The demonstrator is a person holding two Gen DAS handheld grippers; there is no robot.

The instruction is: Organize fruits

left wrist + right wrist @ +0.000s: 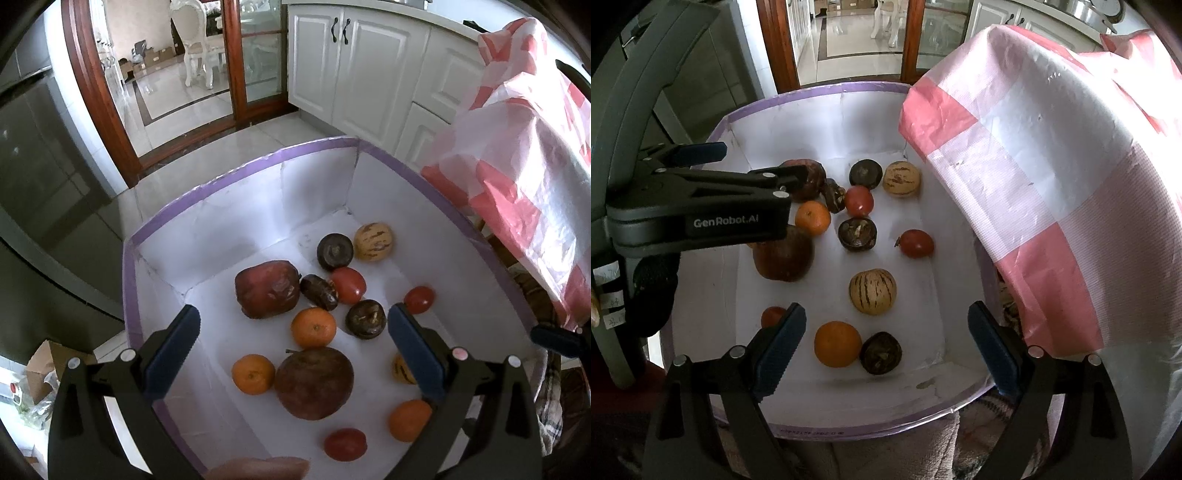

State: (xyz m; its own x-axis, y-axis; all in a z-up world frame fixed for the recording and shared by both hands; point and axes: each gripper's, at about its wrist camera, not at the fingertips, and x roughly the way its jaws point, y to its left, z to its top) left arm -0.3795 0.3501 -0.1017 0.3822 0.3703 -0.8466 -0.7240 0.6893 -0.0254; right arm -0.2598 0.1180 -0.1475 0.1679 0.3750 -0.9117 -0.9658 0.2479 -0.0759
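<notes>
Overhead, open-jawed grippers above box rim (812, 90)

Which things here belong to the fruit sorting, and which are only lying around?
For the job:
white box
oranges
tomatoes
striped melons
dark round fruits
large red-brown fruits
left gripper and right gripper, both open

Lying about:
pink-and-white plastic bag
cabinets
chair

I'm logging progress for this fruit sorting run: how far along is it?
Nothing looks sorted yet. The oranges, red tomatoes, dark brown fruits, striped yellow melons and large reddish fruits lie mixed in the white purple-rimmed box. Nothing is in hand: the left gripper and right gripper hover over it, jaws open and empty. The pink-and-white checked plastic bag hangs beside the box. All the grouping is left.
</notes>
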